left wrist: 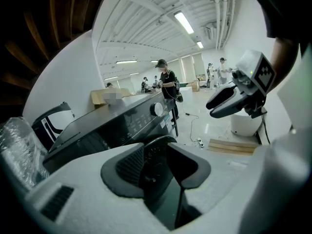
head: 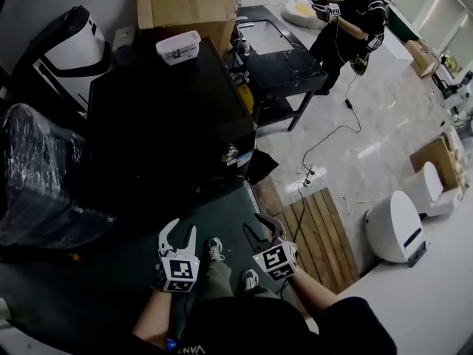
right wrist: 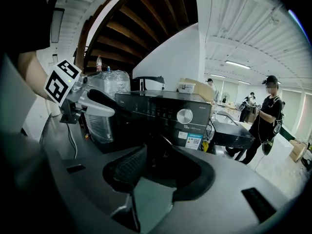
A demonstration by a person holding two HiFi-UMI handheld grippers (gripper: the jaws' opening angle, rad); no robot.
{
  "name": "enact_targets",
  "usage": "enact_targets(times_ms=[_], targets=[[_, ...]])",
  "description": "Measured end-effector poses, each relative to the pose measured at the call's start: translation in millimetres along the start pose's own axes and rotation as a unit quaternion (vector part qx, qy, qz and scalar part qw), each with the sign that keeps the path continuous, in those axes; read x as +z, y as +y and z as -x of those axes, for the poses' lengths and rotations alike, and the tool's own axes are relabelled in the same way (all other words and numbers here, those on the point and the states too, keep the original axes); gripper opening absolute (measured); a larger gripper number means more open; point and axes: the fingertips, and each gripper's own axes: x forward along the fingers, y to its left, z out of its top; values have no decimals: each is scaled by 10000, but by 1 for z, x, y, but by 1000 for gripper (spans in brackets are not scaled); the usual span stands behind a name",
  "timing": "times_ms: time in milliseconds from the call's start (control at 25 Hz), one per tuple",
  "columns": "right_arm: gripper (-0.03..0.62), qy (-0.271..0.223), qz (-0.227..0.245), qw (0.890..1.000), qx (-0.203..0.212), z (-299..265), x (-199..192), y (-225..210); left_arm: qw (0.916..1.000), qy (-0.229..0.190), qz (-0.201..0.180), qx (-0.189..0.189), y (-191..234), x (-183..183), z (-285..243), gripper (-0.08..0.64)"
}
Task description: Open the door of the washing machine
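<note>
The left gripper [head: 179, 229] is holding its 2 jaws partly spread, with nothing between them and nothing touching the pads; in the left gripper view only the dark front of the washing machine [left wrist: 122, 123] is showing through the gap. The right gripper [head: 263, 226] is likewise standing partly spread and empty, facing the washing machine's control panel and its round knob [right wrist: 185, 115]. Both hands are hovering just in front of the washing machine, side by side and apart from it, forearms stretched forward and both grippers pointing at its front, tilted somewhat downward. The washing machine is sitting on the floor directly ahead of the person, its door on the shadowed front face and hard to make out, a white container [head: 177, 47] resting on its top.
</note>
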Motion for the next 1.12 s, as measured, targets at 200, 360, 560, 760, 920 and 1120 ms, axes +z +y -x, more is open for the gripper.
enact_targets(times_ms=[200, 360, 560, 760, 920, 1120], targets=[[143, 240, 228, 9994, 65, -50, -7, -14, 9984, 254, -379, -341, 17, -14, -49, 144], [144, 556, 345, 9978, 117, -90, -26, -27, 9940, 460, -818, -556, 21, -29, -82, 144], [162, 839, 576, 9944, 280, -140, -46, -39, 9887, 709, -1191, -579, 35, -41, -118, 152], [181, 1106, 876, 9895, 314, -182, -58, -51, 9849, 723, -1428, -657, 40, -44, -145, 177], [183, 1222, 1173, 9847, 411, -205, -61, -57, 9810, 813, -1568, -804, 36, -48, -158, 203], [183, 1277, 1896, 9714, 647, -230, -62, -63, 9794, 886, -1564, -918, 31, -48, -170, 213]])
